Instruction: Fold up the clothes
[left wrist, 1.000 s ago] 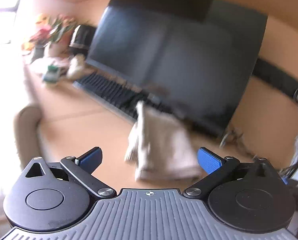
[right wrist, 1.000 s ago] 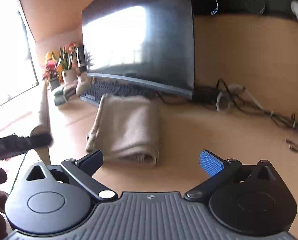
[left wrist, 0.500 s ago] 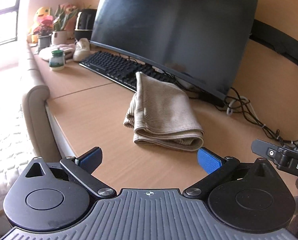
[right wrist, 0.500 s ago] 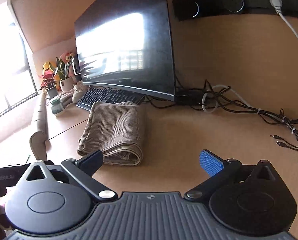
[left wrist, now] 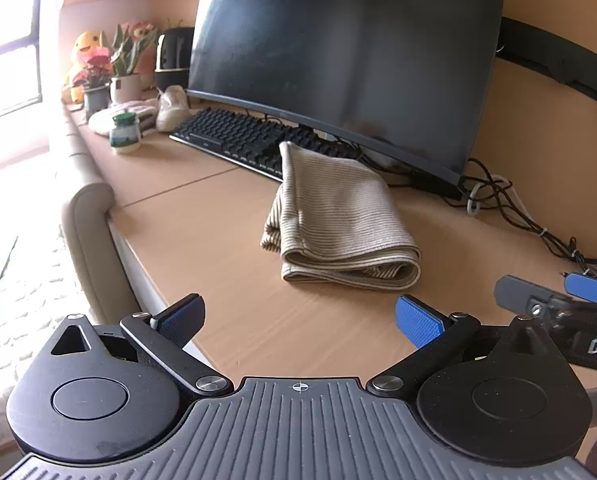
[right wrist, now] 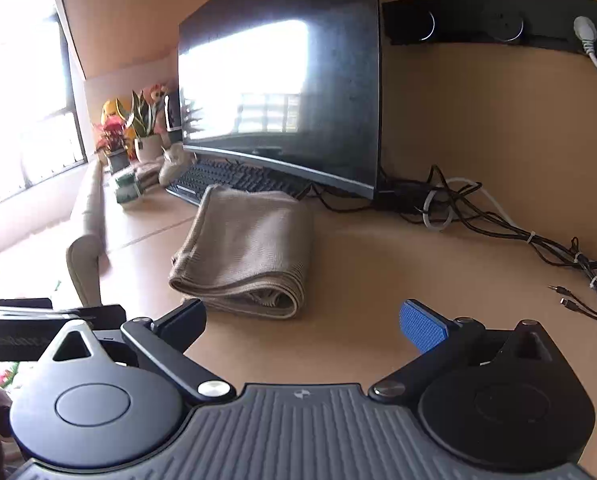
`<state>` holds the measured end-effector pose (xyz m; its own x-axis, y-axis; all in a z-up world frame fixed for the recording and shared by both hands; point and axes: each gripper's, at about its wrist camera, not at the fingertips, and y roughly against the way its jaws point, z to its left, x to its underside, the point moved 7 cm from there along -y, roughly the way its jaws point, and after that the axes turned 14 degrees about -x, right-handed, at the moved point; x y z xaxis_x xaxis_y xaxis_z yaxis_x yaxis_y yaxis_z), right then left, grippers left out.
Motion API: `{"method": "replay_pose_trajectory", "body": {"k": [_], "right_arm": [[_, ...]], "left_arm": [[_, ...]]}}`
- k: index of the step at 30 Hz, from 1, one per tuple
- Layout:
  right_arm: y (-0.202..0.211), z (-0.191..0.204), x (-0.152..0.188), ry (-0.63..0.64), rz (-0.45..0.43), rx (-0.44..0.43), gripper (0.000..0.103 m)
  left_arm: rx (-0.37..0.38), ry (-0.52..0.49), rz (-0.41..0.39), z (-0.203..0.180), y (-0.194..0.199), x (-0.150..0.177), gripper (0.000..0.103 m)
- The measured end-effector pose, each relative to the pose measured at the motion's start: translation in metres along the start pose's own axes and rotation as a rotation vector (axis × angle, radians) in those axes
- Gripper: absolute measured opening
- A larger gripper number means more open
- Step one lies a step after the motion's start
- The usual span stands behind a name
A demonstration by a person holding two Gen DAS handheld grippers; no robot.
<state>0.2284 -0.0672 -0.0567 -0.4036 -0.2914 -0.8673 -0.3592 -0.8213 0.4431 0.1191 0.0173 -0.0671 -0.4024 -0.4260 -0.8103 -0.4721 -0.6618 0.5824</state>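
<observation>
Folded cloth (left wrist: 340, 216) on the desk (left wrist: 202, 216); both grippers wide apart, holding nothing.
Only the right view shows loose plugs (right wrist: 563, 296).

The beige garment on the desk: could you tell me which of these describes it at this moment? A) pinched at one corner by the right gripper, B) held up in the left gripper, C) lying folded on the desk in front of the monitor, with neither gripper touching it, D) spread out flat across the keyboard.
C: the beige garment lies folded on the desk, while the left gripper and right gripper are both open and short of it.
</observation>
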Motion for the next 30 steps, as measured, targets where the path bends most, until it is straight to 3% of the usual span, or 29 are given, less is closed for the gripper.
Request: {"method": "replay_pose_trajectory", "body": {"k": [18,30], "right_arm": [[-0.0037,-0.003,0.0046,0.002,0.024,0.011,0.103],[-0.0083,-0.0021,0.0091,0.0,0.052,0.008,0.103]], "left_arm": [[0.014,-0.016,0.016,-0.0045,-0.0009,0.0032,0.103],[-0.018,-0.023,0.044,-0.0034,-0.0015,0.0085,0.103]]}}
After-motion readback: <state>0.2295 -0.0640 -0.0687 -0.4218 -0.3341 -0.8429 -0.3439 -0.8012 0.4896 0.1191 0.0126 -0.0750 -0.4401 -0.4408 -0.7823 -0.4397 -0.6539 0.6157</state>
